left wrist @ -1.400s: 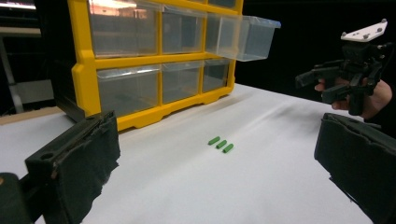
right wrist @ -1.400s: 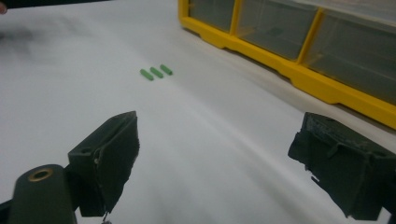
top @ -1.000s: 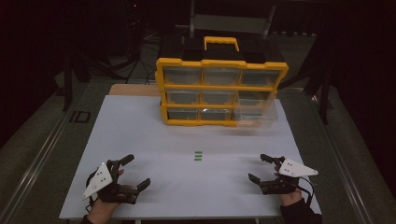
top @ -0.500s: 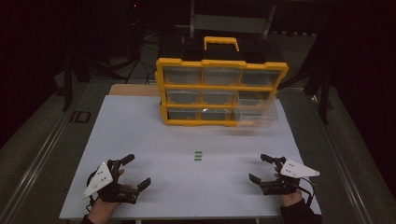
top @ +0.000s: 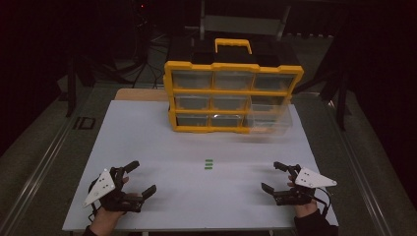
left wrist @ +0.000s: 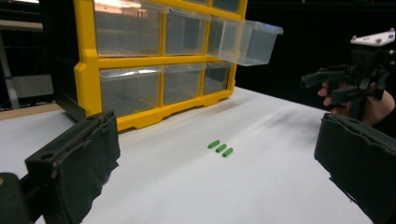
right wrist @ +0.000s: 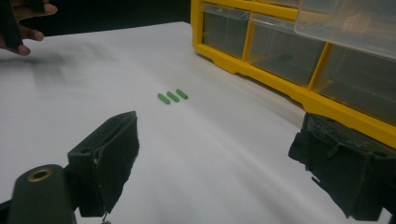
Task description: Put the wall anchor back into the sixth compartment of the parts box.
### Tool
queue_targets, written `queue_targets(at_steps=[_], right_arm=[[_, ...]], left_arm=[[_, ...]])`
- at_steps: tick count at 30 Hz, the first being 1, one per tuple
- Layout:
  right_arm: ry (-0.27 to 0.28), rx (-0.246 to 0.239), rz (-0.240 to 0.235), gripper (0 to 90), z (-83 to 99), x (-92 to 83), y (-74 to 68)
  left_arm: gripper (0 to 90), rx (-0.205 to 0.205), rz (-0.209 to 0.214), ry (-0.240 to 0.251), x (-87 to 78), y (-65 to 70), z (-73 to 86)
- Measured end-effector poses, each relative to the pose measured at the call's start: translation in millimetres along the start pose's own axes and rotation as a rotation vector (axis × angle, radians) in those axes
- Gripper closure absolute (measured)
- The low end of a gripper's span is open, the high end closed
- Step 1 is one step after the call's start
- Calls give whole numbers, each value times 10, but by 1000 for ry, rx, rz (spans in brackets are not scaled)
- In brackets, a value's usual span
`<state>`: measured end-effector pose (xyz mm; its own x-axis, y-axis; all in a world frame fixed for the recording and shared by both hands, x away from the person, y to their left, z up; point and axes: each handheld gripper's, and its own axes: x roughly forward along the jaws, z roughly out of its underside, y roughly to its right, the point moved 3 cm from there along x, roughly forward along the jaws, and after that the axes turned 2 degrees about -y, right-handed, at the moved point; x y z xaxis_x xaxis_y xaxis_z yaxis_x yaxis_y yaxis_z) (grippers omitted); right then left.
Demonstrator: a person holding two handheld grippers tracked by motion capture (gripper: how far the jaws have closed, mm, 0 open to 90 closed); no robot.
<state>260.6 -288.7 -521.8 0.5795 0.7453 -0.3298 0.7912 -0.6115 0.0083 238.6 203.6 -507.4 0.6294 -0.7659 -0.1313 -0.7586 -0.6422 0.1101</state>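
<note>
Left gripper rested low on the white table, jaws spread wide, gripping nothing — right gripper likewise agape and empty. Between and just ahead of both lay three small green pegs, side by side. Beyond stood a yellow drawer cabinet — one clear drawer pulled out.

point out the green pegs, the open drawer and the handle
green pegs (left wrist: 221, 148), left gripper view, middle peg
open drawer (top: 269, 122), high view, clear front wall
handle (top: 233, 43), high view, top bar
</note>
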Motion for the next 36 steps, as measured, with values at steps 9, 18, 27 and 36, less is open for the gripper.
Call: queue_targets(at_steps=[9, 18, 27, 36], right_arm=[[17, 4, 1, 125, -20, -14, 6], [17, 0, -10, 128, -40, 2, -12], [23, 8, -14, 127, -47, -6, -14], [31, 5, -12, 127, -57, -10, -15]], left_arm=[[0, 10, -8, 5, -34, -42, -215], [0, 49, 47, -19, 44, -41, -546], [0, 88, 77, -16, 186, -29, -878], [0, 112, 104, -32, 364, -20, -1051]])
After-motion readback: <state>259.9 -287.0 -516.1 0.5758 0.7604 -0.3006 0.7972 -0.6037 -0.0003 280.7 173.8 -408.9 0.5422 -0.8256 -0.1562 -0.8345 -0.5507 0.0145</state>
